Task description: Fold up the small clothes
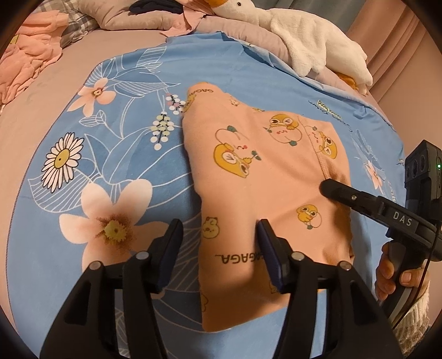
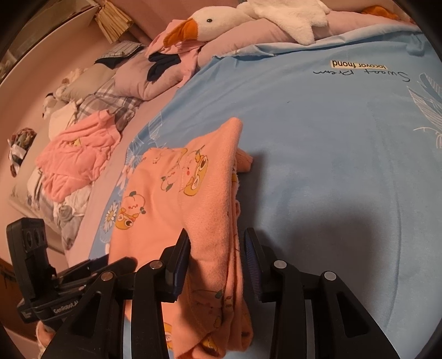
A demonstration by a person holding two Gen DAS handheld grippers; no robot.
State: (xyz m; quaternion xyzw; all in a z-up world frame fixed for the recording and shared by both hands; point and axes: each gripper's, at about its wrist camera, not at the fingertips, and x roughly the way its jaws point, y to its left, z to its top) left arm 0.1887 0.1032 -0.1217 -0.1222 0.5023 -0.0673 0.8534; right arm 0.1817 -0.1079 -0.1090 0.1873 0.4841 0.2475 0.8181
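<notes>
A blue floral sheet [image 1: 132, 154] covers the bed and serves as the folding surface. A plush goose [image 2: 221, 19] lies on the pillows at the far side, and a crumpled pink garment [image 2: 80, 154] waits on the bare bedding off to one side.

In the middle of the sheet lies the peach printed garment [image 1: 265, 176], a small piece of soft knit with cartoon ducks and lettering. It is already doubled into a long, layered shape, its stacked edges showing along the right side in the right wrist view.

The step in hand appears to be finishing a fold: both tools are at the near end of the cloth. The left gripper [image 1: 221, 248] stands about half open, one finger resting on the fabric and the other over the sheet, pinching nothing. The right gripper [image 2: 218, 256] is narrower, straddling the thick folded edge; whether its pads actually press the cloth cannot be told.

The next move likely calls for closing on the near edge with both tools and carrying it evenly toward the far end, keeping the layers aligned.
</notes>
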